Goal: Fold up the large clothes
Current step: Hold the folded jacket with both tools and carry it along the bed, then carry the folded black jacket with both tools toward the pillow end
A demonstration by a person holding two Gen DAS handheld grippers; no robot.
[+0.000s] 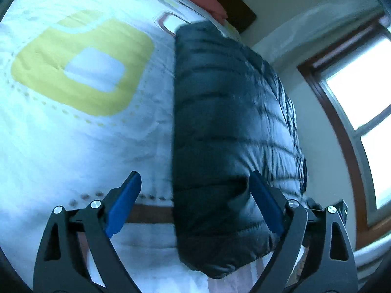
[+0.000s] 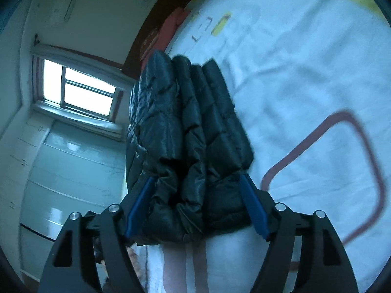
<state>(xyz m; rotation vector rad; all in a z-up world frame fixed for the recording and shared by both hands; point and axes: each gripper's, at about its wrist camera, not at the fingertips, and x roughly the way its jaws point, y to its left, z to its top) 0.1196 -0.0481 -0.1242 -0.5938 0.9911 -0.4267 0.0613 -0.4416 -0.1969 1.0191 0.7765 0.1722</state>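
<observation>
Patterned bed carries folded puffy jacket; left tool and right tool gape, gripping nothing; slick filling may spring layers apart.

Home bedroom: bed, window.

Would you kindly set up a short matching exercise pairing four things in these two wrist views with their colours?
Things:
1. puffer jacket
2. gripper pads
3. large square on the bedsheet
4. window frame

Colours:
A. yellow
B. brown
C. black
D. blue

Pairs: 1-C, 2-D, 3-A, 4-B
</observation>
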